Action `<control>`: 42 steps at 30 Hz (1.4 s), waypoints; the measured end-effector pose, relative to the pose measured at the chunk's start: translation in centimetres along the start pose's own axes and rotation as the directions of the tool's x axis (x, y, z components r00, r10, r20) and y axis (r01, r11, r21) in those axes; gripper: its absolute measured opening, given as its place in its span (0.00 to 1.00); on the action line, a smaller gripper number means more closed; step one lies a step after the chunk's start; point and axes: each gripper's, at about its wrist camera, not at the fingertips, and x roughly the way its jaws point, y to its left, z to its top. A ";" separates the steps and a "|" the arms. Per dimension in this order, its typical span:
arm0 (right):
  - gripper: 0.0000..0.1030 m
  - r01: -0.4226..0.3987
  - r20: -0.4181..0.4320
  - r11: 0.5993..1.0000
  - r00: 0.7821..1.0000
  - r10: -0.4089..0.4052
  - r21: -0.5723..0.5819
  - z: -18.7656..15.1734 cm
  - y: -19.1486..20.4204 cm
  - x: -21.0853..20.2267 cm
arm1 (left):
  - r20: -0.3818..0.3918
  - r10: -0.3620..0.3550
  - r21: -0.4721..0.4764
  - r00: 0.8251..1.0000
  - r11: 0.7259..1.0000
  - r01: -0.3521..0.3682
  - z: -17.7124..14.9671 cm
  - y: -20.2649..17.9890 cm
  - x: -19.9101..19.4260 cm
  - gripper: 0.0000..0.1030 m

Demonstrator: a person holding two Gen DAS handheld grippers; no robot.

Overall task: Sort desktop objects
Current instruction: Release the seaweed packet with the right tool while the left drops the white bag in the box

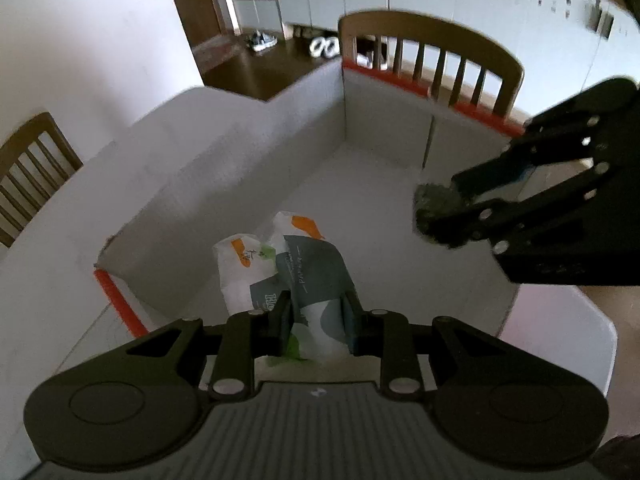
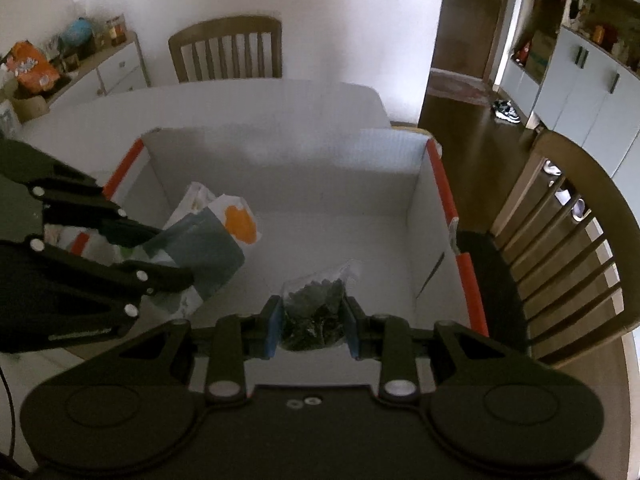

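Note:
A white cardboard box (image 1: pixel 224 168) with orange-taped edges stands open on the white table (image 1: pixel 52 240). My left gripper (image 1: pixel 318 326) is shut on a paper tissue pack (image 1: pixel 316 276) printed in grey, white and orange, and holds it inside the box, over its floor. From the right wrist view the same pack (image 2: pixel 218 244) shows at the box's left side, in the left gripper (image 2: pixel 176 256). My right gripper (image 2: pixel 312 326) is shut on a small clear bag of dark bits (image 2: pixel 314 308), held over the right part of the box (image 2: pixel 400 152). That bag (image 1: pixel 436 212) hangs from the right gripper (image 1: pixel 468 204) in the left wrist view.
Wooden chairs stand around the table: one (image 2: pixel 568 240) close behind the box's right wall, one (image 2: pixel 228 48) at the far side, one (image 1: pixel 28 176) at the left. A sideboard (image 2: pixel 108 64) with clutter lines the wall. Shoes (image 1: pixel 262 40) lie on the dark floor.

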 end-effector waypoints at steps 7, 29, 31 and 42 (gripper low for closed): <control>0.30 0.007 -0.047 1.000 0.999 -0.008 -0.029 -0.6 -0.4 1.6 | -0.069 -0.001 0.028 0.998 1.000 0.003 0.7 0.2 2.3 0.24; 0.33 0.001 -0.103 0.998 0.995 -0.007 -0.055 -0.8 0.3 4.0 | -0.174 0.043 0.060 0.984 0.998 -0.033 1.5 0.0 5.5 0.29; 0.35 0.000 -0.094 0.999 0.996 -0.005 -0.053 -0.8 0.3 3.7 | -0.167 0.046 0.051 0.985 0.998 -0.038 1.5 0.2 5.2 0.34; 0.50 -0.024 -0.042 0.999 0.999 0.023 -0.045 -0.3 0.2 0.7 | -0.086 0.036 0.022 0.996 0.999 -0.034 1.5 0.7 2.4 0.58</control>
